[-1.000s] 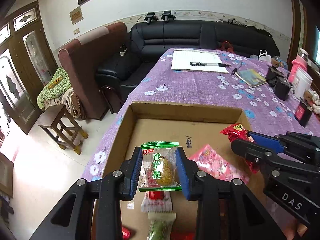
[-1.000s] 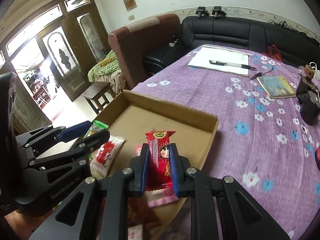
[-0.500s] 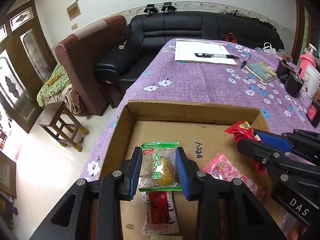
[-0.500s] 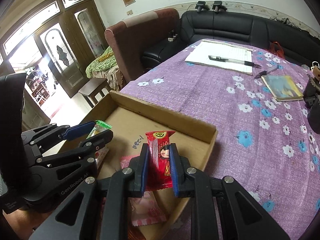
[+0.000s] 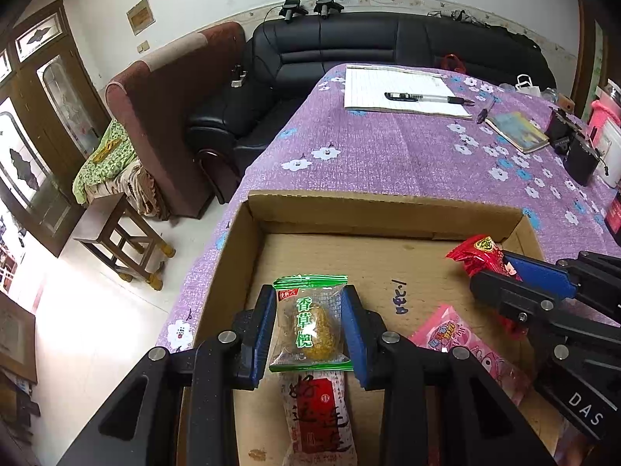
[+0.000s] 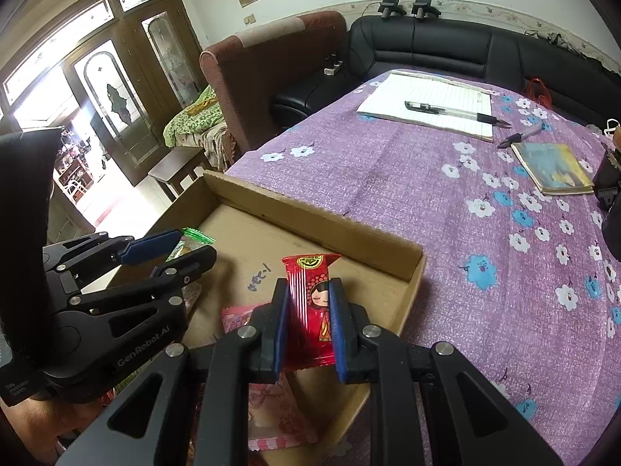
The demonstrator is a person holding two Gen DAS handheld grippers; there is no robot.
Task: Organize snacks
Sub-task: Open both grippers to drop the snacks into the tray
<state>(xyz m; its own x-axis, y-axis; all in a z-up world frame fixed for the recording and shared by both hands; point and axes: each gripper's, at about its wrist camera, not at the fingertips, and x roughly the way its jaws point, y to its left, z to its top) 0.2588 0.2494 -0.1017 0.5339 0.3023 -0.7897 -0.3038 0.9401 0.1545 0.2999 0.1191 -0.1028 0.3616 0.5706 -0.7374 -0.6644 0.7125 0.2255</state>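
1 red-white packet (image 5: 318, 415), left view only

Green packet: a clear, green-edged snack packet (image 5: 310, 326) with a brown lump inside stood upright, clamped between the left claw (image 5: 308, 328) pads, above the box.
Red packet: a glossy red snack packet (image 6: 312, 303) with a cartoon girl stood upright, pinched in the right claw (image 6: 308, 308).
Box: a shallow brown cardboard box (image 5: 372, 213) sat on the purple flowered surface (image 5: 388, 155).
Loose snacks: a pink wrapper (image 5: 469, 345) and a red-and-white wrapper (image 5: 318, 415) lay flat inside.
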